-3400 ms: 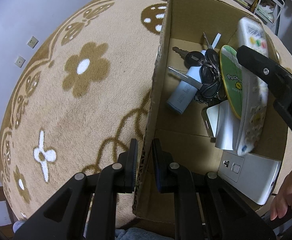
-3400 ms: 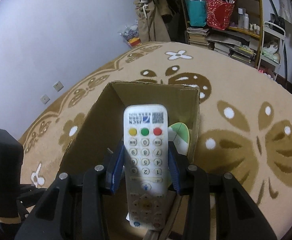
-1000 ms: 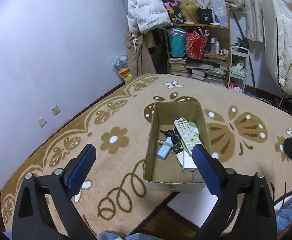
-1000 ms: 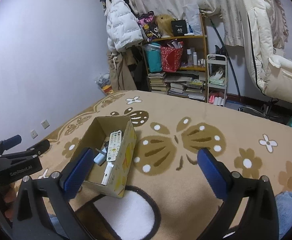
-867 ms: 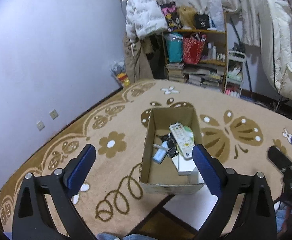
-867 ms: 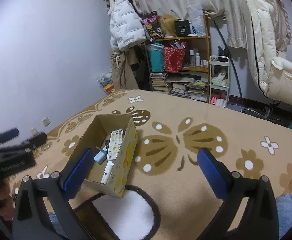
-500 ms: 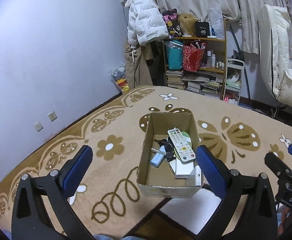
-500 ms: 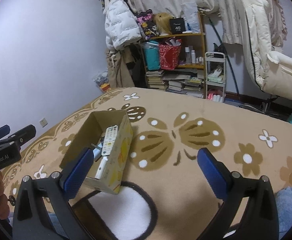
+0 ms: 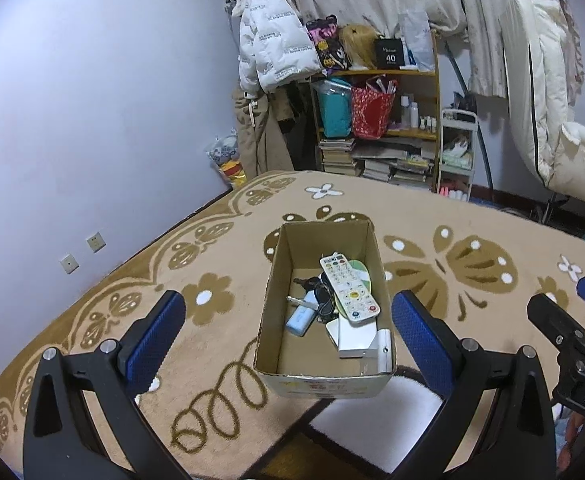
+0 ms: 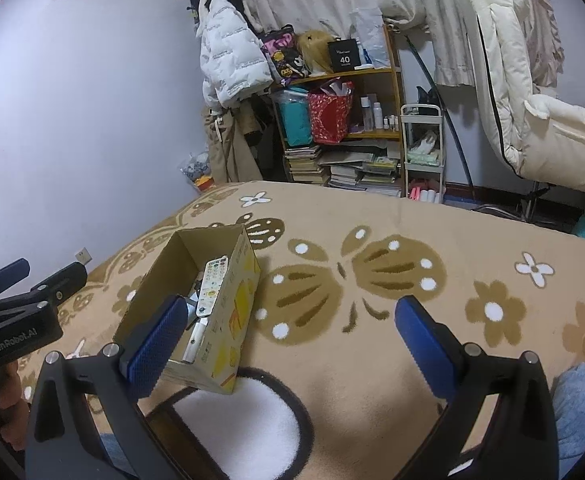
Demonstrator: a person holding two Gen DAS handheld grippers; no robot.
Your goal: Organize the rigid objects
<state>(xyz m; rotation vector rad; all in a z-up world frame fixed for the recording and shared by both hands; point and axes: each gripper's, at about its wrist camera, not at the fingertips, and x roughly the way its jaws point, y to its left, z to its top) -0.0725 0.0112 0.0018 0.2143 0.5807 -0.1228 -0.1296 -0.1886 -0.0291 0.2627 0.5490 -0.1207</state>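
Left wrist view. The left gripper hangs above the patterned beige carpet with its blue-padded jaws spread wide and nothing between them; the open brown cardboard box merely shows through the gap, well below. The box sits at the view's centre, long axis running 12 to 6 o'clock. Inside, the white rectangular remote control with coloured buttons lies face up on top of the pile, long axis roughly 11 to 5 o'clock, its red, green and yellow button end toward 11. It rests partly on a green round flat item at its 1 o'clock side, probably because the floor of the box is already covered. A bunch of dark keys and a pale blue oblong item lie at the remote's 9 and 8 o'clock; a white flat box sits at 6. The loose stacking suggests collection, not ordering.

Right wrist view. The right gripper is likewise fully spread and empty, over bare carpet. The box lies at 9 o'clock from the view's centre, partly behind the left pad; the remote leans along its right-hand wall, long axis 1 to 7 o'clock. Both grippers stand clear of the box, so I judge the placing finished.
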